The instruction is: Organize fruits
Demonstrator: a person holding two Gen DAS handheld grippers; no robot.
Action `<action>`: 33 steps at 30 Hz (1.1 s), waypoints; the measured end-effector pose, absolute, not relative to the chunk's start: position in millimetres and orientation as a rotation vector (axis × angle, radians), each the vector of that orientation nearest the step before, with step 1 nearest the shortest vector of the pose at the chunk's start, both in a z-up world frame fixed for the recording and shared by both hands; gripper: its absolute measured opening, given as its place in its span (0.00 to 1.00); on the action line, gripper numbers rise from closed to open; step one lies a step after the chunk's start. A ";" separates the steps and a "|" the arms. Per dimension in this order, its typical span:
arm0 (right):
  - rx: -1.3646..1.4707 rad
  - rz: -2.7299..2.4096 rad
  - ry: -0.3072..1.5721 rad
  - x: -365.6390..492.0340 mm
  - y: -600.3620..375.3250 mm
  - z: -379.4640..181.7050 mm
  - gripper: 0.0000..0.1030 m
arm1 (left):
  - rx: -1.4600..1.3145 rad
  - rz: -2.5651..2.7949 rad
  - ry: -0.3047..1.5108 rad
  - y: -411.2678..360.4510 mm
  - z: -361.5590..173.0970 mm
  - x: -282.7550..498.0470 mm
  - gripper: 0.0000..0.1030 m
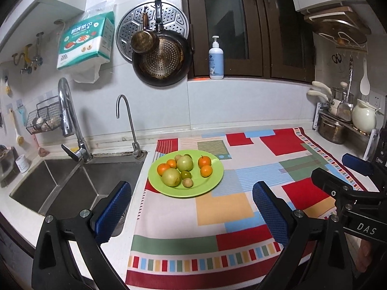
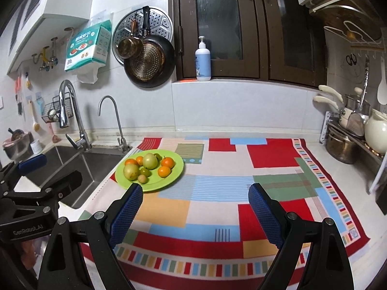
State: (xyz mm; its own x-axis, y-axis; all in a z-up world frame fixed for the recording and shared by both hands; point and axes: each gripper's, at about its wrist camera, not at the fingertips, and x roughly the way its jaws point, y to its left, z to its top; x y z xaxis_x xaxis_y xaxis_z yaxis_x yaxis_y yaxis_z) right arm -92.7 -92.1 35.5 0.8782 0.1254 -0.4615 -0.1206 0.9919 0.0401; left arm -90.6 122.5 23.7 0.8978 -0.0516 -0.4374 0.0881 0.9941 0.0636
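Fruit gathered on one plate, both tongs spread wide and empty over the counter.

The counter (image 1: 145,207) carries a patchwork cloth (image 2: 217,207), which looks spread as the working ground; it lies straight ahead of and beneath both tongs. On its far left corner, beside the sink (image 1: 79,183), sits the lime-green plate (image 1: 212,181), ahead and slightly left of the left tongs (image 1: 191,215), further left of the right tongs (image 2: 196,215). All the fruit is heaped there, so I'd judge sorting finished or not yet begun: two pale green guava-like fruits (image 1: 184,163), then the oranges (image 1: 206,171), then small greenish-brown ones (image 1: 187,183), clustered and touching. Both tongs hang well short of the plate, released, nothing between their blue pads (image 2: 128,210), side by side as if ready to reach in together.
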 end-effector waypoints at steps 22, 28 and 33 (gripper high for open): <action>-0.017 0.118 0.461 -144.7 -102.4 41.0 0.87 | 0.071 -0.060 0.428 115.0 28.4 -140.8 1.00; -0.013 0.114 0.461 -154.7 -108.2 40.1 0.87 | 0.071 -0.064 0.443 110.9 28.2 -146.9 1.00; -0.011 0.112 0.458 -162.2 -112.2 41.3 0.87 | 0.060 -0.080 0.445 109.0 28.0 -151.1 1.00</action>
State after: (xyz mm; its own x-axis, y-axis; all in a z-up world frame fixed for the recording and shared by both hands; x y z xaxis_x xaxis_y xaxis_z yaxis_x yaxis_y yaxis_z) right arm -162.2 -112.2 41.3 0.8907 0.1051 -0.4422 -0.1101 0.9938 0.0144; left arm -151.1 109.0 28.0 0.8997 -0.0642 -0.4318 0.0904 0.9951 0.0402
